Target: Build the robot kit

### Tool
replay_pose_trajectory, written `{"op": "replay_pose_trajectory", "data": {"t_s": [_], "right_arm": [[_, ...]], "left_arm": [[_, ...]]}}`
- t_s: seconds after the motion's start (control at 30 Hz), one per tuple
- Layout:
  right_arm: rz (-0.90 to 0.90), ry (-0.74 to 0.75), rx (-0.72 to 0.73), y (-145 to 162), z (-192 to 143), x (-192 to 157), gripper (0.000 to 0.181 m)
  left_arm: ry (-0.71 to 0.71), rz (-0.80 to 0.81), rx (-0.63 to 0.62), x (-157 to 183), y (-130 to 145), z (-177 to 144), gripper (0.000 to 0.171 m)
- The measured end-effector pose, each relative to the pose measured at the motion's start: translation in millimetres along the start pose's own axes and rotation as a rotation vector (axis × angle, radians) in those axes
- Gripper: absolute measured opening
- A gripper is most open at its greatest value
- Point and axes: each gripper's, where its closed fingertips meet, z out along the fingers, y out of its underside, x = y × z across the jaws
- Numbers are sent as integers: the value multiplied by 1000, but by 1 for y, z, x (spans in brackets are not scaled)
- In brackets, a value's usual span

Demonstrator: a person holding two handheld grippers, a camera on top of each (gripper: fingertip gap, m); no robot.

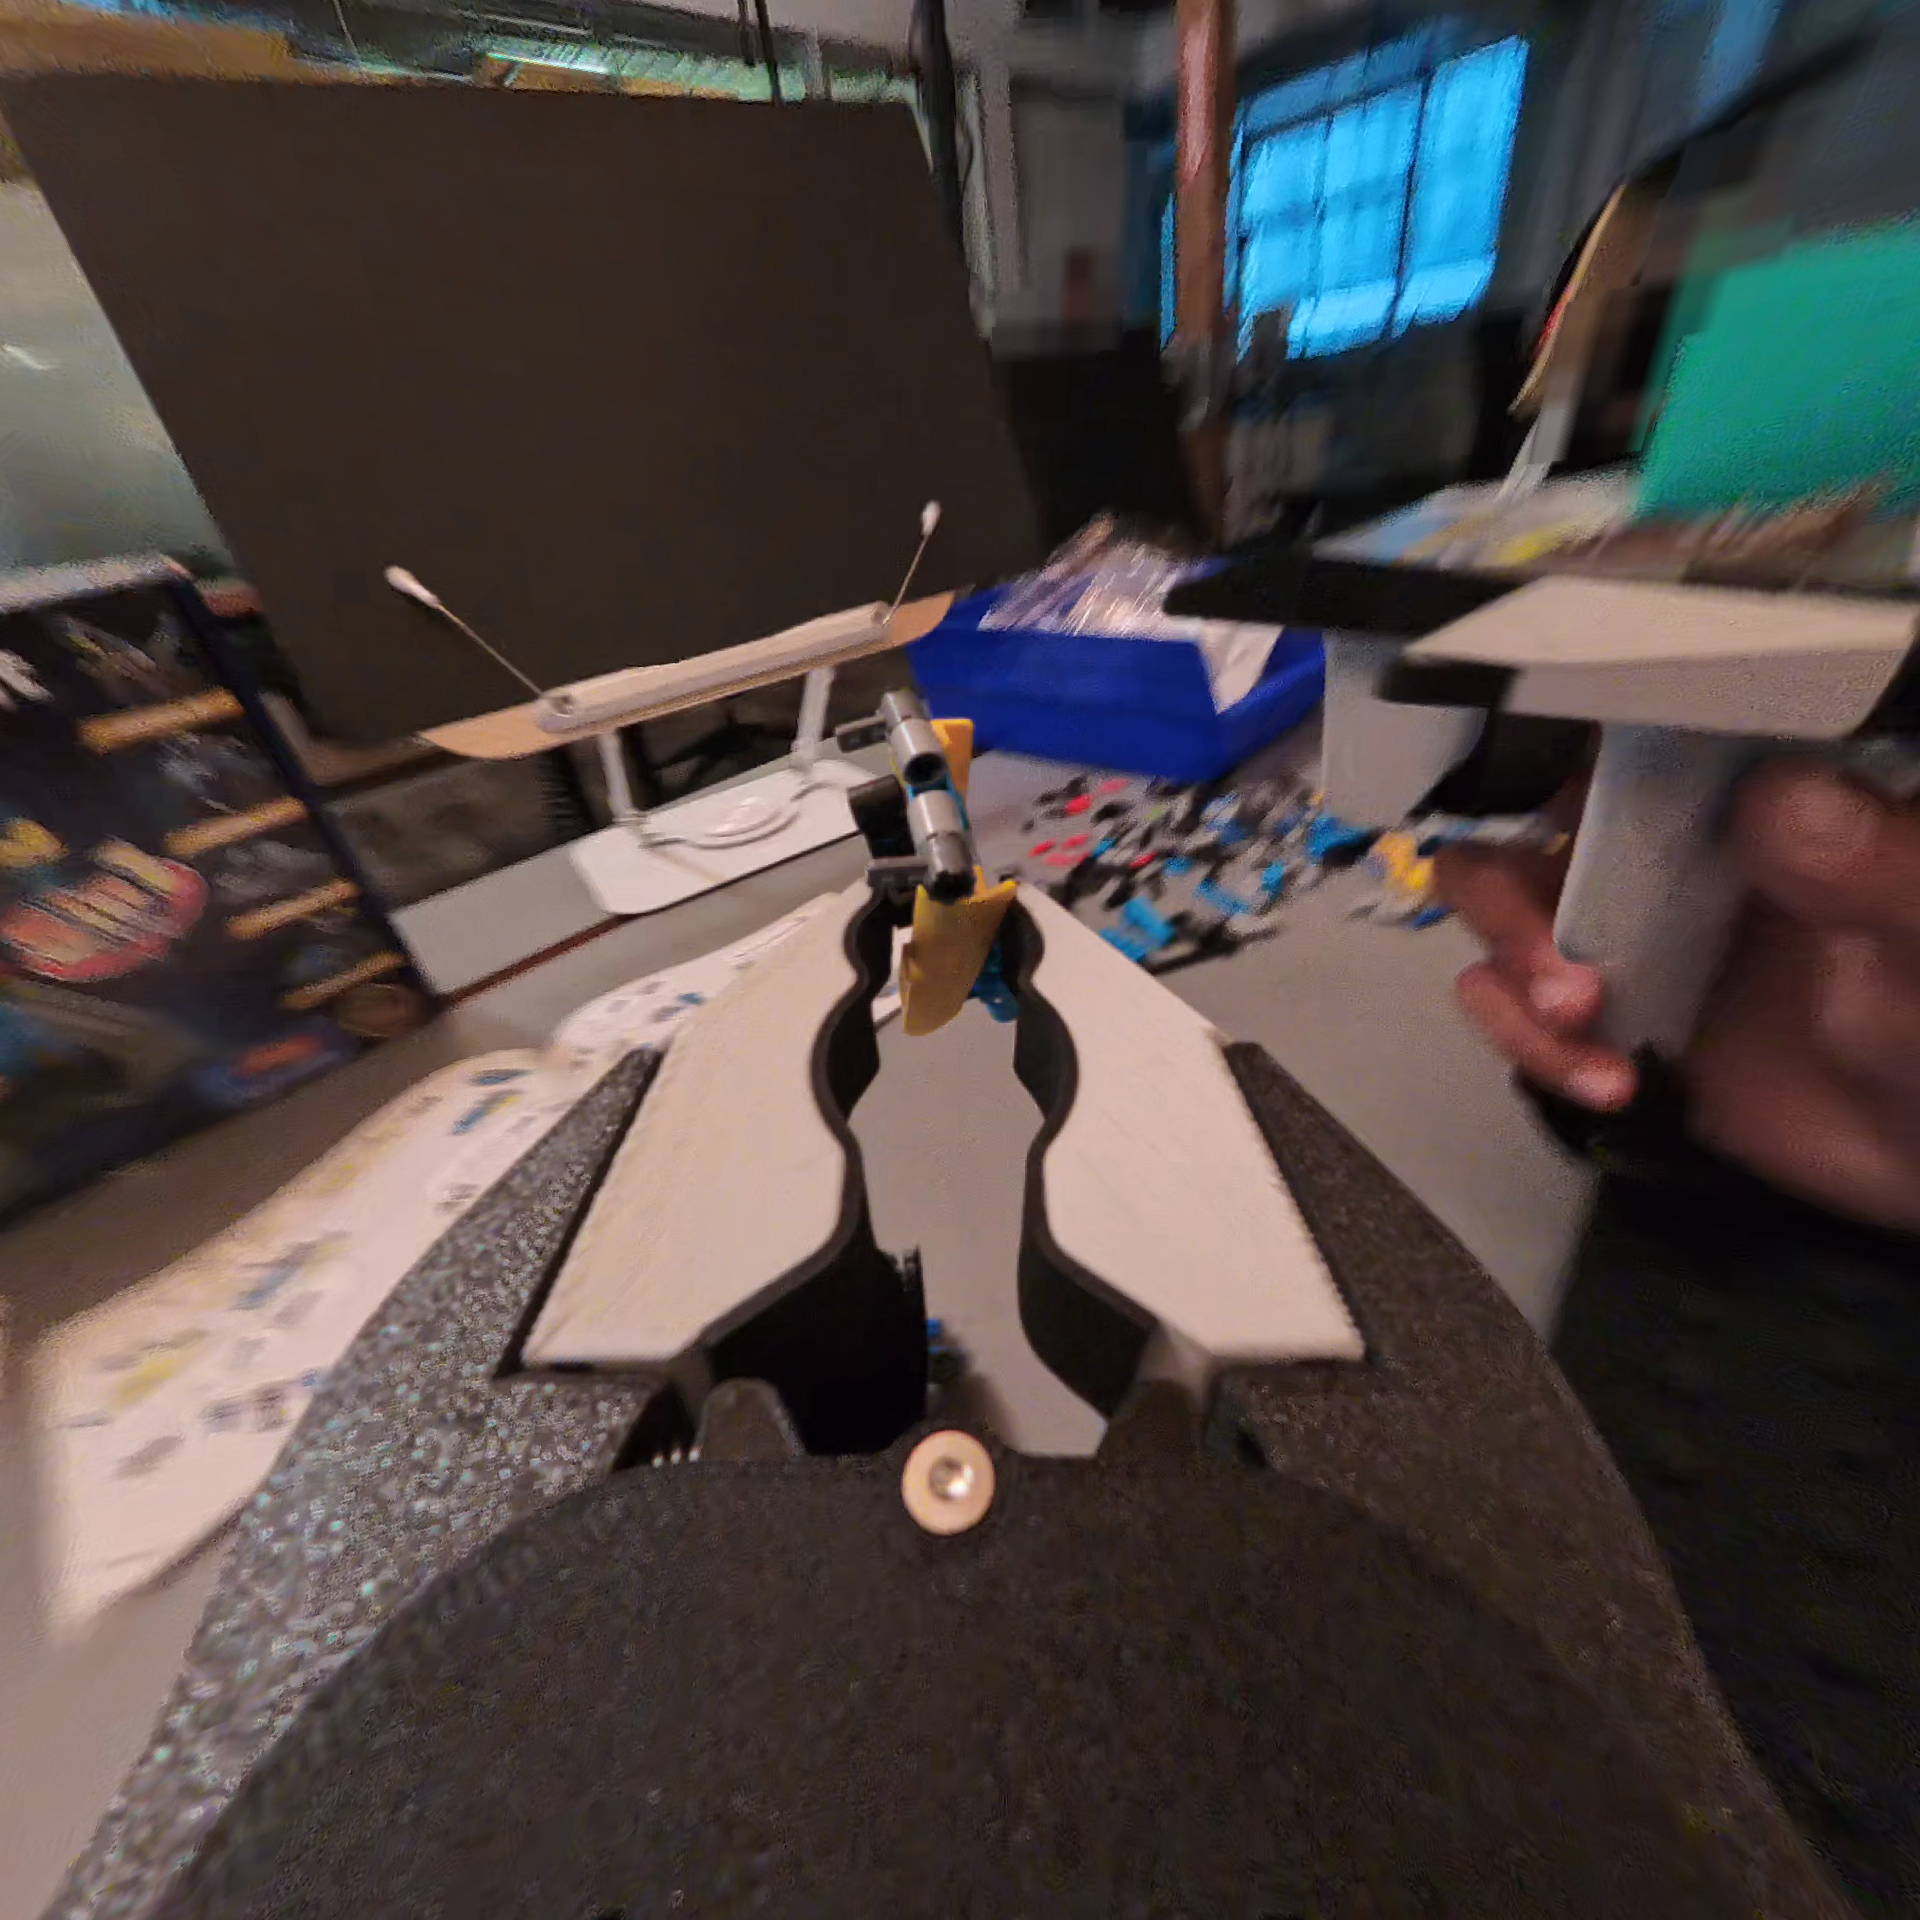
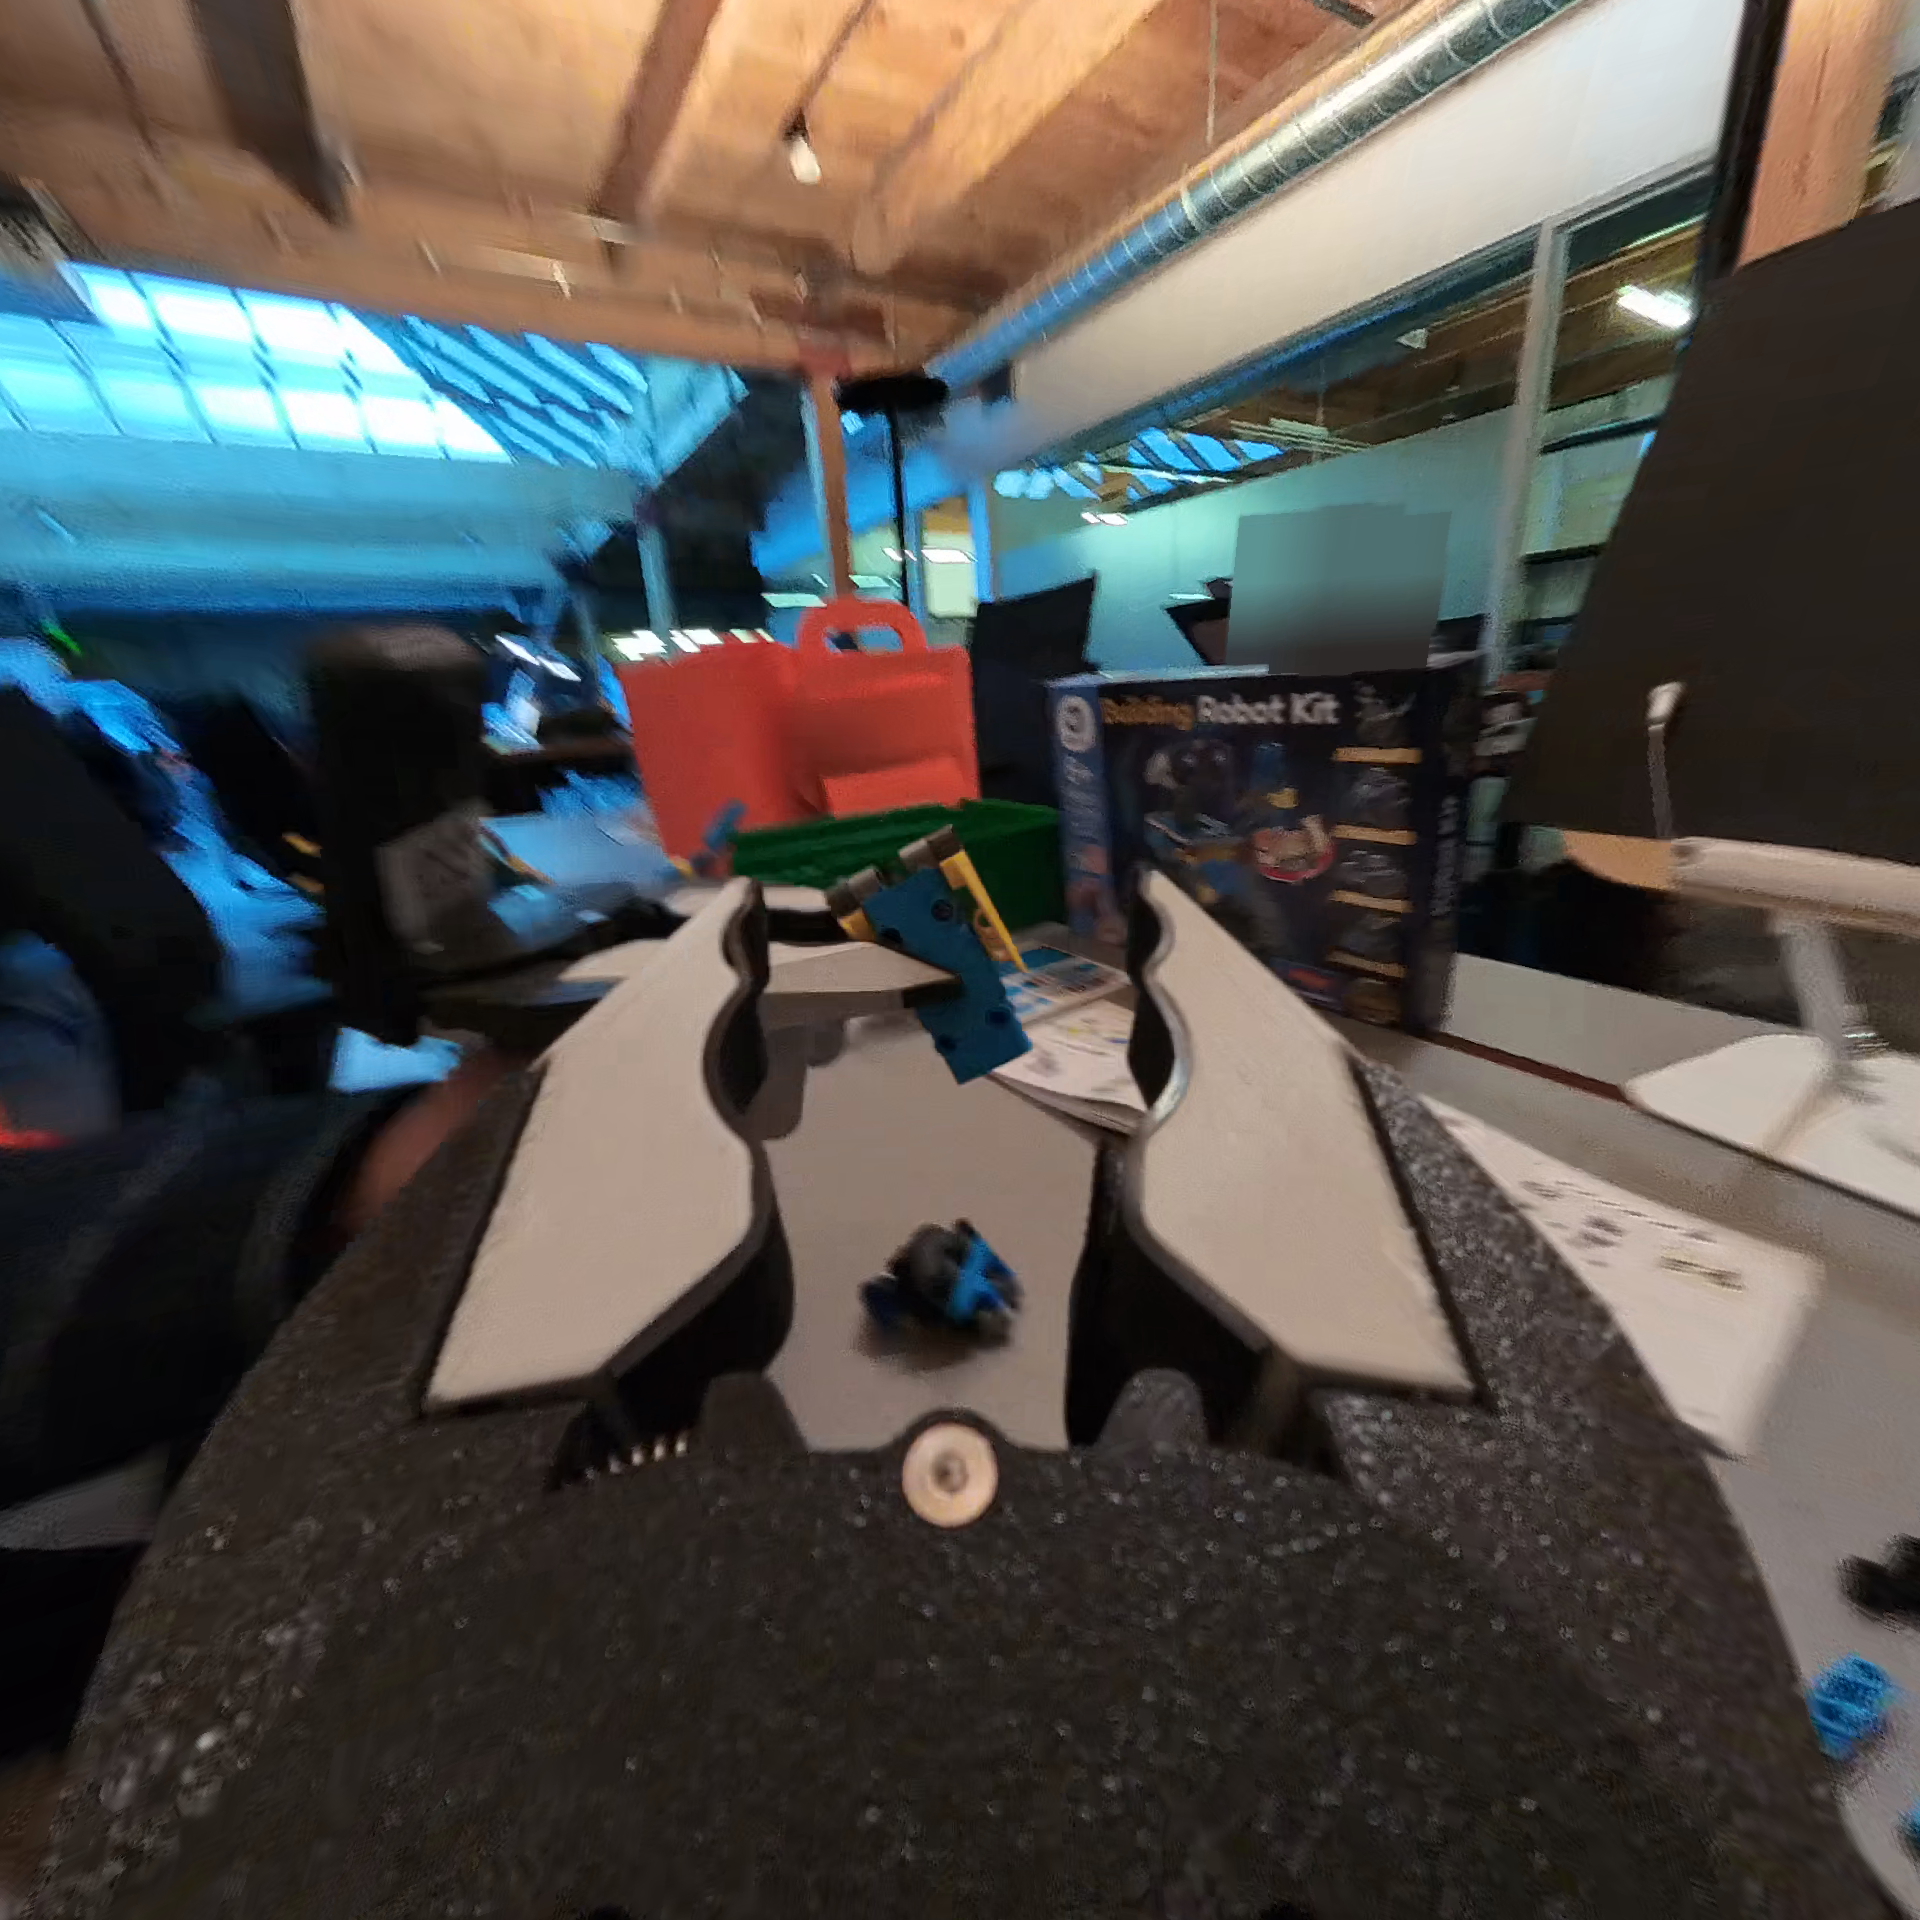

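Printed lettering is carried on the front of a dark blue box (image 2: 1262,842) standing on the counter (image 2: 1538,1023); the same box (image 1: 156,883) is too blurred to be read in the left wrist view. Small print is borne by the white instruction sheets (image 2: 1081,1049), but it cannot be made out.

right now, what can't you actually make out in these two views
- Loose parts pile, left wrist view: motion blur, single pieces cannot be told apart.
- Right gripper, left wrist view: smeared and cut off by the right edge.
- Yellow and blue assembly: its lower end sits hidden between the left gripper jaws.
- Small blue and black piece, right wrist view: blurred, shape unclear.
- Dark shapes at left, right wrist view: blur, unidentifiable.
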Motion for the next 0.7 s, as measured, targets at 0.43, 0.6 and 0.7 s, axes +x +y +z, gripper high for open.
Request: {"op": "replay_pose_trajectory", "data": {"t_s": [0.43, 0.6, 0.7], "right_arm": [[-320, 66, -120, 23, 14, -18, 44], [-360, 77, -104, 20, 14, -20, 43], [-397, 87, -90, 18, 14, -22, 42]], "left_arm": [[-36, 333, -21, 43, -5, 2, 19], [43, 224, -11, 48, -5, 3, 20], [78, 174, 0, 51, -6, 2, 19]]}}
